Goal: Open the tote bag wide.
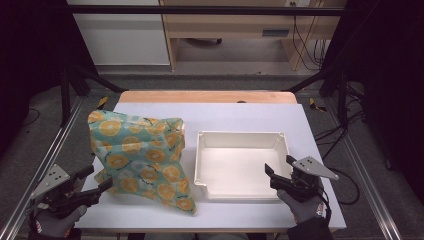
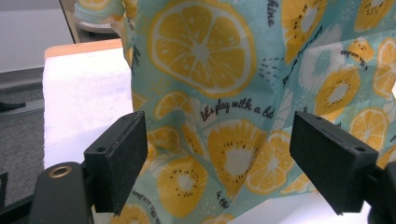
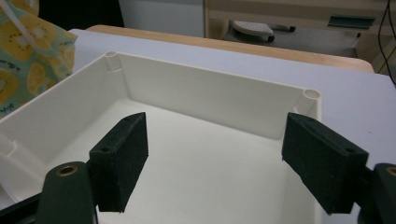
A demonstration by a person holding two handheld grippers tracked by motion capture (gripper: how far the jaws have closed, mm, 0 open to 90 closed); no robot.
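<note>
Fruit-print bag (image 1: pixel 142 160): teal cloth with orange and kiwi slices, which we find standing crumpled on the left half of the white desk (image 1: pixel 240 115), its right edge just beside the tray. In the left gripper view the bag (image 2: pixel 233 116) rises close ahead, printed with a line of script.

White tray (image 1: pixel 240 165): shallow, rectangular plastic, which we place right of the bag on the desk; its inside is bare.

Left claw (image 1: pixel 97 181): we note its jaws apart, holding nothing, at the bag's lower left corner, near the cloth.

Right claw (image 1: pixel 281 170): we note its jaws apart and holding nothing, poised over the tray's front right corner; in the right gripper view the tray (image 3: pixel 205 98) lies between them.
</note>
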